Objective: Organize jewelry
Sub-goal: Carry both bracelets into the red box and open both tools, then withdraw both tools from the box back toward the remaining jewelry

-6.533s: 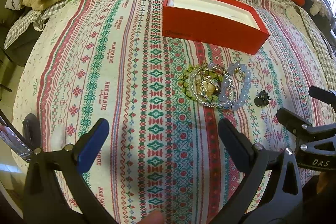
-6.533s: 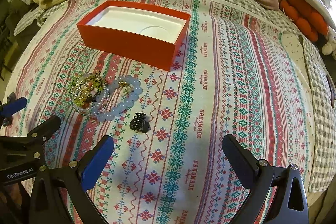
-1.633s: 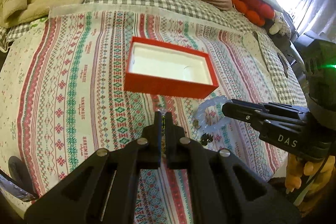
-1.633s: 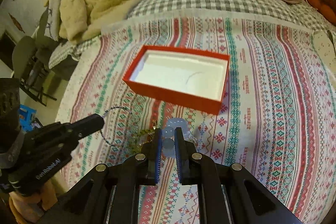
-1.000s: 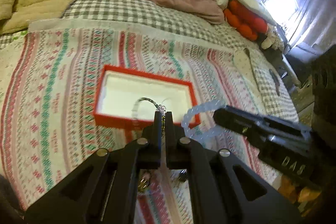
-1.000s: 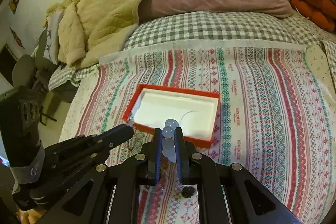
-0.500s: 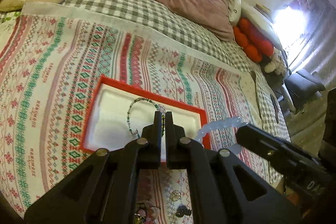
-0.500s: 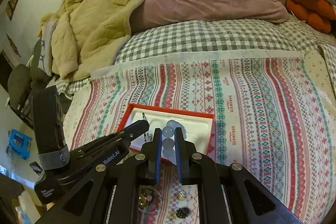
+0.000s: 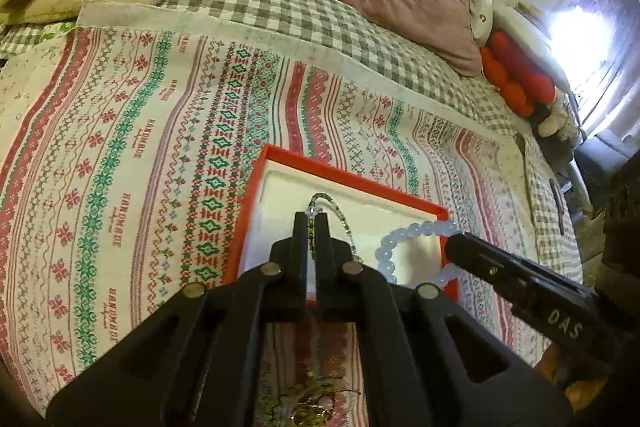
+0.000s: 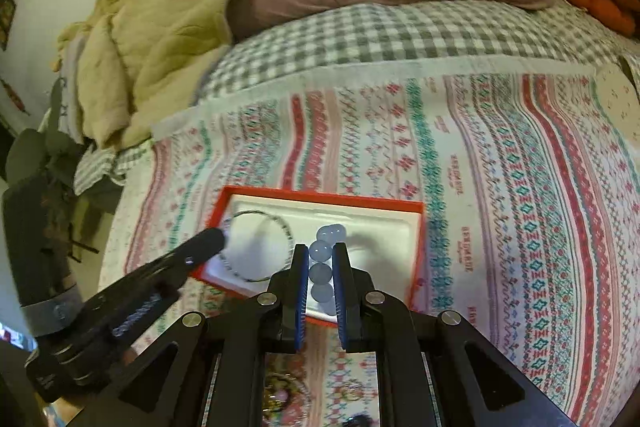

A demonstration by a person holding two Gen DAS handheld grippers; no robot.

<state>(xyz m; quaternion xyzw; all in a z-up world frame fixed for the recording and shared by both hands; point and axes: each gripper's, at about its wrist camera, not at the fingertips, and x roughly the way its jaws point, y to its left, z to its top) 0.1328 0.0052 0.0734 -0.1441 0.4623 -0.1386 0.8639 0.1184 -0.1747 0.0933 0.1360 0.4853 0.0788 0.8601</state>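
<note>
The left gripper (image 9: pixel 311 227) clamps a thin green-beaded bracelet (image 9: pixel 340 217) above the red box (image 9: pixel 256 187), jaws nearly touching. The right gripper (image 10: pixel 320 267) pinches a pale blue bead bracelet (image 10: pixel 321 251) above the same box, so each strand likely drops onto its white liner when released; remaining jewelry (image 10: pixel 282 397) lies just short of the box

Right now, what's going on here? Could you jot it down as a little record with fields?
Setting: patterned cloth spread over a bed
Container: open red box with a white lining
Left gripper: jaws shut on a thin green beaded bracelet, above the box
Right gripper: jaws shut on a pale blue bead bracelet, above the box
Left on the cloth: more jewelry near the bottom edge, blurred
</note>
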